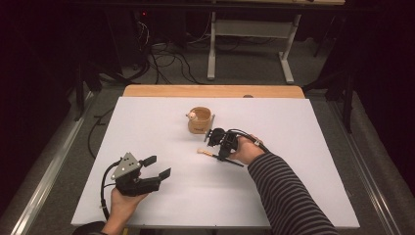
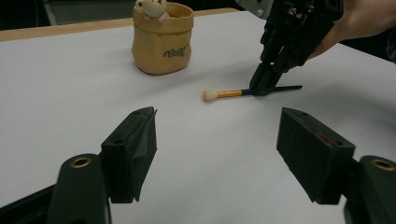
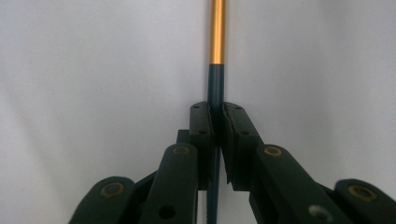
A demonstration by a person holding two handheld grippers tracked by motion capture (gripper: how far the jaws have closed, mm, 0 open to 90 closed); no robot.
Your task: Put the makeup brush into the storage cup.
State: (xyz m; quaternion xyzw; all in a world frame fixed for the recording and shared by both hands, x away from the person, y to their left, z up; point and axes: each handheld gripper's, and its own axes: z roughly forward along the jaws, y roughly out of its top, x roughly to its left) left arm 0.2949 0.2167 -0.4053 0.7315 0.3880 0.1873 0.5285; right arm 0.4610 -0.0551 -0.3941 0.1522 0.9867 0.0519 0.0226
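Just below centre of the high view, the small brush (image 1: 211, 153) lies on the white desk (image 1: 147, 122), the right hand-held gripper (image 1: 221, 155) clamped on its dark handle. Above it stands a tan pouch (image 1: 199, 121). At lower left, the left hand-held gripper (image 1: 157, 166) is spread wide, holding nothing.

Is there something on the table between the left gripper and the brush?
No. In the left gripper view, bare white table lies between the open left gripper and the brush, which the right gripper clamps.
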